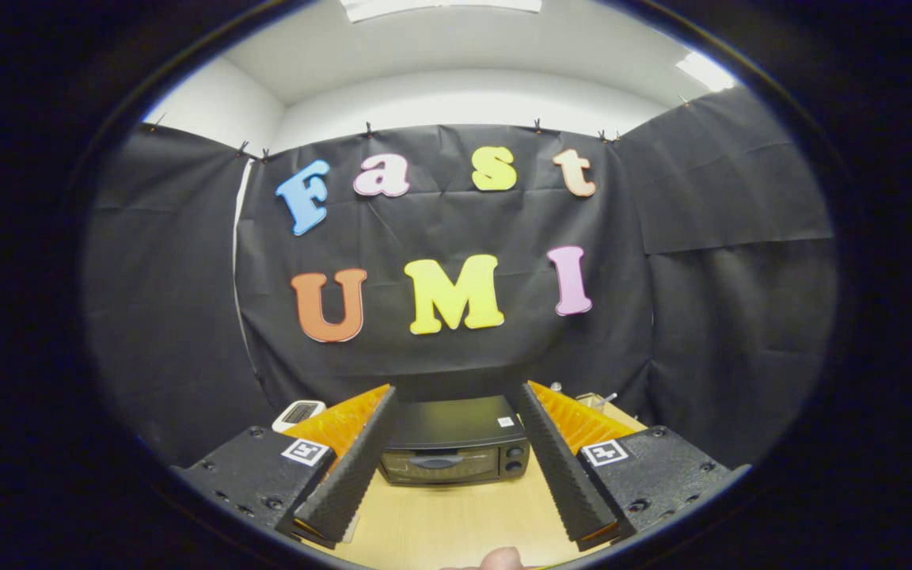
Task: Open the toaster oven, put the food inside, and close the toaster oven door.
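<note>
Toaster oven (454, 447) sits on the wooden surface (456, 522) at twelve o'clock from the tool (456, 396), beyond its fingertips and framed between the two fingers, its back near the black cloth wall. Its door (436, 465) looks closed, handle across the top of the glass, two knobs (513, 458) at three o'clock from the glass. The tool is released: fingers spread wide, nothing between them, held above the surface and well apart from the oven.

A small white device (298, 413) lies at ten o'clock from the oven, and some small items (594, 400) at two o'clock, too small to name; whether either is the food I cannot tell, nor what lies behind the glass. A fingertip (501, 559) shows at six o'clock.

A closed door with an empty tool fits two stages: the oven waiting to be opened, or shut again with the food inside. These pictures do not settle which, so I name no move.
</note>
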Motion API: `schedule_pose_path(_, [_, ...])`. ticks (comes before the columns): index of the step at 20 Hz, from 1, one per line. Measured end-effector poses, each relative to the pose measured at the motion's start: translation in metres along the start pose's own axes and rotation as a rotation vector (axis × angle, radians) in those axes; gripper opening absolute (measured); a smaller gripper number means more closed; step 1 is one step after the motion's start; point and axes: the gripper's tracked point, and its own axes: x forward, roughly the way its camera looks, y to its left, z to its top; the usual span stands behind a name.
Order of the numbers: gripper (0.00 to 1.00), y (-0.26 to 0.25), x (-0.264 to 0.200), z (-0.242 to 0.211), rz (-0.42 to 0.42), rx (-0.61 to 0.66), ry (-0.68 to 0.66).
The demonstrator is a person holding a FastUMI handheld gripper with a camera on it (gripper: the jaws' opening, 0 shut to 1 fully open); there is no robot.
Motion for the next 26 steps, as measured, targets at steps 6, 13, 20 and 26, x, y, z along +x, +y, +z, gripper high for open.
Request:
schedule_pose_path(6, [1.00,0.002,0.005,-0.002,0.018,-0.001,0.005])
schedule_pose_path(13, [1.00,0.004,0.008,-0.006,0.034,-0.003,0.019])
schedule_pose_path(20, [1.00,0.006,0.011,-0.006,0.041,-0.020,0.022])
schedule_pose_path(26, [1.00,0.007,0.023,-0.004,0.047,-0.024,0.013])
